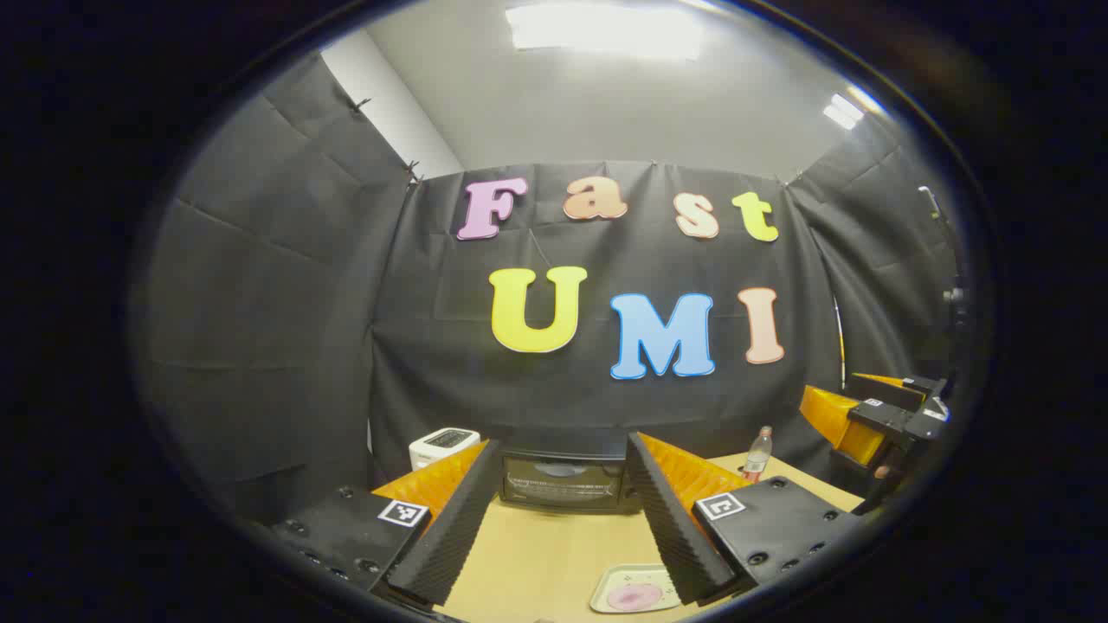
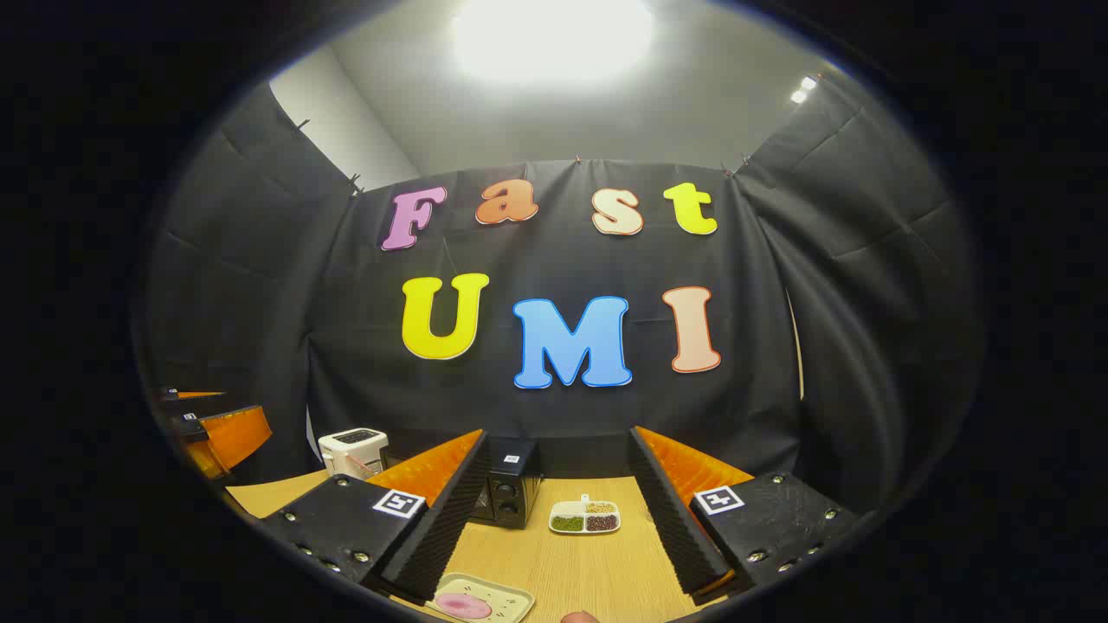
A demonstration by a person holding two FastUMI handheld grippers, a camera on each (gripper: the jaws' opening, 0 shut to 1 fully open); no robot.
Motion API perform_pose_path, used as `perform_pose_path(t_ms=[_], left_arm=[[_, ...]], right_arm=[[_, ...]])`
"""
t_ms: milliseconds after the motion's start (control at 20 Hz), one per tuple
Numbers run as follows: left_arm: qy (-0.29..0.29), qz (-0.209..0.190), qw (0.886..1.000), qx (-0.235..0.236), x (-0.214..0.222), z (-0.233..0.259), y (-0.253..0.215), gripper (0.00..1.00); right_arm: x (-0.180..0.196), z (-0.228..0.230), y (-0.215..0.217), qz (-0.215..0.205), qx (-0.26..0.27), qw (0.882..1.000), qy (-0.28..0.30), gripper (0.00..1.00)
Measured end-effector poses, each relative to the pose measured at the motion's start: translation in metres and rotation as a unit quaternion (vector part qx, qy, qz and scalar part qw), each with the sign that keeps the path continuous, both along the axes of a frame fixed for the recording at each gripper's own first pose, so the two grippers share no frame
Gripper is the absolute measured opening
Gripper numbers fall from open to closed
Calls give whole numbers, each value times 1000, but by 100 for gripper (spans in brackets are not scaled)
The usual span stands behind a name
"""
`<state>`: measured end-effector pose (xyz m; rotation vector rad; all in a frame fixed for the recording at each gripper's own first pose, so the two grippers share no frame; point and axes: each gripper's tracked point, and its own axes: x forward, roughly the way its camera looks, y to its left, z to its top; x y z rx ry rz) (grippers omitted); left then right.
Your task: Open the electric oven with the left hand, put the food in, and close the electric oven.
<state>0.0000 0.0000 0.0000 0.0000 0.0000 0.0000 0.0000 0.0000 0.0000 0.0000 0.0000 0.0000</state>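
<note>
A small black electric oven stands at the back of the wooden table, its glass door closed, straight ahead between my left gripper's fingers. My left gripper is open, held above the table well short of the oven. A pale tray with a pink piece of food lies on the table by its right finger. In the right gripper view the oven is partly hidden behind the left finger, and the food tray lies low between the fingers. My right gripper is open and holds nothing.
A white toaster stands left of the oven. A clear bottle is at the table's right. A divided dish of grains sits right of the oven. The other gripper hovers at the right edge.
</note>
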Motion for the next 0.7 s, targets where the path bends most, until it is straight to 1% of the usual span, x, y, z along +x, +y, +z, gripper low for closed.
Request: perform_pose_path(t_ms=[400, 500, 700], left_arm=[[-6, -8, 1000, -7, 2, 0, -7, 100], [-16, -8, 1000, -6, 0, 2, -8, 100], [-9, -10, 1000, -14, 5, -5, -16, 100]], right_arm=[[-2, -1, -7, -3, -7, 1000, -6, 98], [-2, -2, -10, -7, -11, 1000, -6, 98], [-7, -3, -20, -8, -12, 1000, -10, 97]])
